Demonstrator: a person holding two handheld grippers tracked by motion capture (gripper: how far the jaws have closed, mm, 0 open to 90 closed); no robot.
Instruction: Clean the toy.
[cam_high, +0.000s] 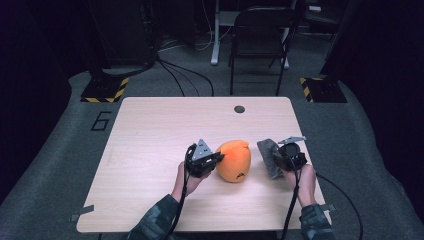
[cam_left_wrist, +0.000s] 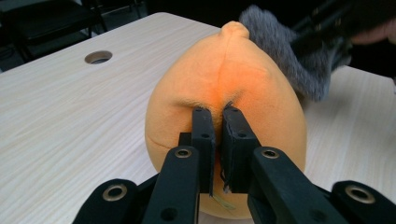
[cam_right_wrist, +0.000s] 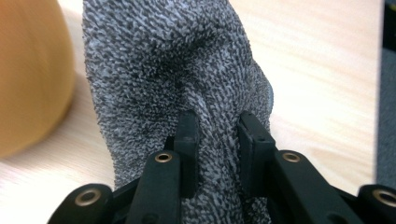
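Observation:
An orange plush toy (cam_high: 234, 160) lies near the middle of the table, shaped like a rounded fruit with a small tip (cam_left_wrist: 235, 29). My left gripper (cam_high: 212, 159) sits at its left side, shut on a pinch of the orange fabric (cam_left_wrist: 217, 107). To the right lies a grey fuzzy cloth (cam_high: 269, 156). My right gripper (cam_high: 284, 156) has its jaws closed on a fold of this grey cloth (cam_right_wrist: 217, 128), which bulges up between them. The orange plush (cam_right_wrist: 32, 74) lies just left of the cloth.
The light wooden table (cam_high: 150, 150) has a round cable hole (cam_high: 239, 109) near its far edge. A black chair (cam_high: 260, 40) and cables stand on the floor beyond. Hazard-striped bases (cam_high: 105, 90) flank the far corners.

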